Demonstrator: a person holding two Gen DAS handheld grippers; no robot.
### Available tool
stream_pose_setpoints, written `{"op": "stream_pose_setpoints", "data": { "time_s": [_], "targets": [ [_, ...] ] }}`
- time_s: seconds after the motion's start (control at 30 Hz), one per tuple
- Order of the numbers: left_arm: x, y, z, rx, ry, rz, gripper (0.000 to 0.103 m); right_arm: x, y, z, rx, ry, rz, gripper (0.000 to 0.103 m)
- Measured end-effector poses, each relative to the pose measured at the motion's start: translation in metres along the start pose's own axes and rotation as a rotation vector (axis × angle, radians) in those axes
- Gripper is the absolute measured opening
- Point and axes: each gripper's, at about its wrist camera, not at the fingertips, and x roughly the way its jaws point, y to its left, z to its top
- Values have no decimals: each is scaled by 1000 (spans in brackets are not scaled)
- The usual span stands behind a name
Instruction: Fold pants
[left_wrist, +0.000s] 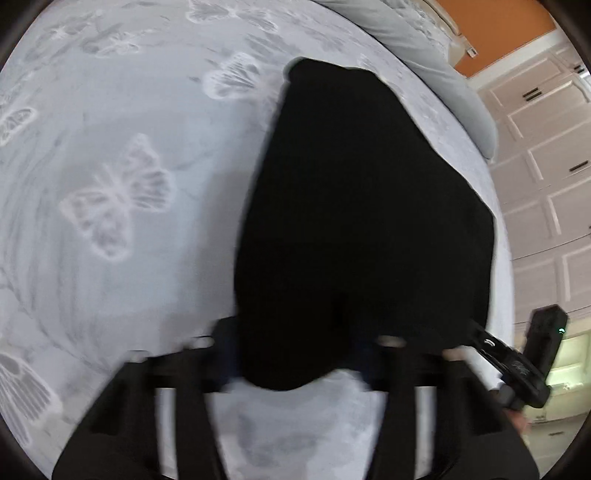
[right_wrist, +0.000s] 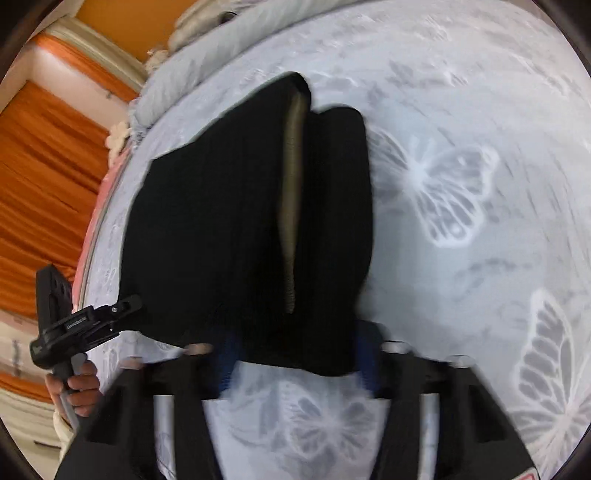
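Black knit pants (left_wrist: 362, 229), part-folded, lie on pale grey butterfly-print bed cover (left_wrist: 122, 206), near edge raised.
Left gripper (left_wrist: 295, 354): fingers pinched on near edge of cloth. Right gripper (right_wrist: 295, 350): fingers likewise clamped on near edge. Likely both hold same end to carry it over for next fold.
Right view alone shows tan ribbed inner band (right_wrist: 291, 192) and orange curtains (right_wrist: 48, 166); left view alone shows white panelled cupboards (left_wrist: 546, 177).

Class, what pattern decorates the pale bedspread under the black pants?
White butterflies on the pale grey bedspread, clearest in the right wrist view.
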Motion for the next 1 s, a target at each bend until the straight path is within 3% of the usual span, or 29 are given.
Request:
{"op": "stream_pose_setpoints", "data": {
  "time_s": [0.13,0.2,0.27,0.33,0.37,0.4,0.47,0.5,0.53,0.57,0.6,0.67,0.8,0.83,0.87,0.9,1.0],
  "targets": [
    [-53,-9,-14,67,-66,-74,19,-53,33,-4,-105,-75,92,28],
    [-73,-9,-29,108,-58,-93,20,-79,43,-21,-170,-76,106,29],
    [-77,-4,-47,148,-9,-98,23,-80,34,-46,-170,-27,102,32],
    [-59,5,-66,156,70,-49,27,-50,16,-69,-140,89,15,42],
    [-52,8,-74,169,86,-3,30,-36,2,-78,-87,132,-80,45],
    [-49,8,-80,185,73,33,33,-40,0,-77,-64,114,-50,45],
    [-62,-2,-84,244,-1,86,34,-65,10,-65,-75,-12,-25,45],
    [-75,-12,-85,286,-85,130,36,-82,17,-59,-97,-124,-63,49],
    [-88,-21,-85,319,-169,177,40,-91,23,-54,-113,-188,-101,59],
    [-95,-27,-85,336,-226,208,52,-95,31,-45,-133,-239,-150,64],
    [-106,-37,-83,353,-310,239,65,-92,38,-33,-146,-258,-166,68],
    [-112,-48,-79,365,-366,242,75,-73,44,-9,-147,-237,-155,68],
    [-98,-63,-64,356,-374,268,78,-15,46,30,-132,-181,-235,68],
    [-88,-64,-59,347,-357,291,79,-9,40,30,-124,-173,-249,62],
    [-84,-63,-56,343,-348,301,79,4,36,32,-119,-149,-241,45],
    [-77,-63,-53,344,-332,323,79,9,35,30,-120,-126,-212,21],
    [-68,-58,-55,353,-331,422,80,-34,56,17,-163,-223,-152,4]
  ]
}}
